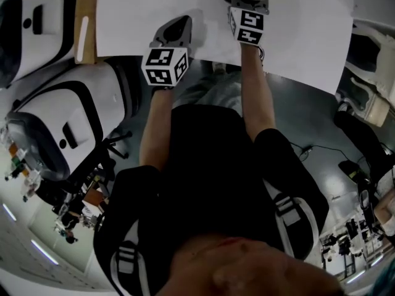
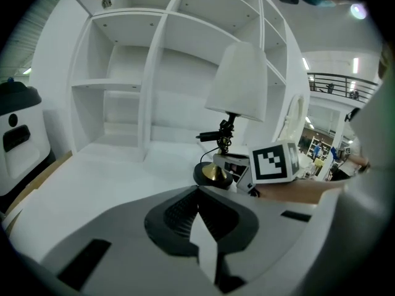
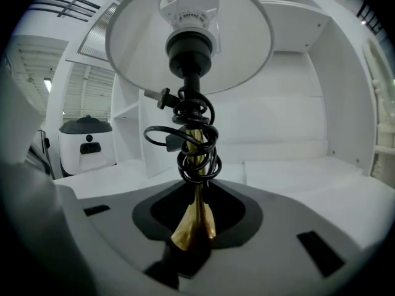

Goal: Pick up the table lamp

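Observation:
The table lamp (image 3: pixel 192 165) has a white shade (image 2: pixel 239 82), a brass stem wound with black cord, and a round dark base (image 2: pixel 213 173) resting on the white table (image 1: pixel 296 36). My right gripper (image 3: pixel 192 239) is shut on the flared brass foot of the stem, which fills the gap between its jaws. In the head view the right gripper (image 1: pixel 247 5) reaches under the shade at the top edge. My left gripper (image 2: pixel 205 245) hovers over bare table short of the lamp, its jaws a narrow gap apart with nothing between them. In the head view the left gripper (image 1: pixel 176 29) is lower left of the right one.
A white shelf unit (image 2: pixel 154 73) with open compartments stands behind the lamp. Large white-and-black machines (image 1: pixel 68 122) stand left of the table. A wooden strip (image 1: pixel 86 17) runs along the table's left edge. The person's body fills the lower head view.

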Demonstrator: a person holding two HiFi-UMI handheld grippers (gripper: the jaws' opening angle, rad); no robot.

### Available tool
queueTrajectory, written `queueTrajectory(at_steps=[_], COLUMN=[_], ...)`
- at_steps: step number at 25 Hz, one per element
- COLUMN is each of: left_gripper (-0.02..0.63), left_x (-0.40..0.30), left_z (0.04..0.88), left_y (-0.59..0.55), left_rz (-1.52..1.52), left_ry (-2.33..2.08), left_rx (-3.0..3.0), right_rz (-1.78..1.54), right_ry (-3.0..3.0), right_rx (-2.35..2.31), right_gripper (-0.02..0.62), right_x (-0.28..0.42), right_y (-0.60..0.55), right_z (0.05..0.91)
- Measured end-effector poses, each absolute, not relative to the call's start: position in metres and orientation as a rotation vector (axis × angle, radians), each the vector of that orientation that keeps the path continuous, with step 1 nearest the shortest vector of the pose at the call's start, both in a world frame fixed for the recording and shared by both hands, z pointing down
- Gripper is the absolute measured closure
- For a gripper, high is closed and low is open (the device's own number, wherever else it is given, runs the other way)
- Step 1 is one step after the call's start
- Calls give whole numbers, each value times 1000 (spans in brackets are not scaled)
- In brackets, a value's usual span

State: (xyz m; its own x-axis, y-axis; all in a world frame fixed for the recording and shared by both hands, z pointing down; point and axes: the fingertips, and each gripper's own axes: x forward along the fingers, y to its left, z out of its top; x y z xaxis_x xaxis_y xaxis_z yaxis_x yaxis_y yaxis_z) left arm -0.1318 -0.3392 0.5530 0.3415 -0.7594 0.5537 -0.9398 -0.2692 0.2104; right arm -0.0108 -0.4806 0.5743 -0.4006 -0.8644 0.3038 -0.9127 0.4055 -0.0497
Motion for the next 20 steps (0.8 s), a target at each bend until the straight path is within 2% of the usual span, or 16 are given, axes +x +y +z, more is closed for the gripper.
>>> queueTrajectory(at_steps=[9,20], left_gripper=[595,595], left_x=[-134,-132], left_z=[540,521], left_y=[-342,-348], left_rz=[446,307], left_ry=[-1503,-1501], left_rx=[2117,2140], right_rz=[446,426], right_ry=[-2407,-2370], right_rx=[1514,1371], right_gripper=[488,489], right_x=[-14,-25], right_y=[-462,-420], right_z=[567,530])
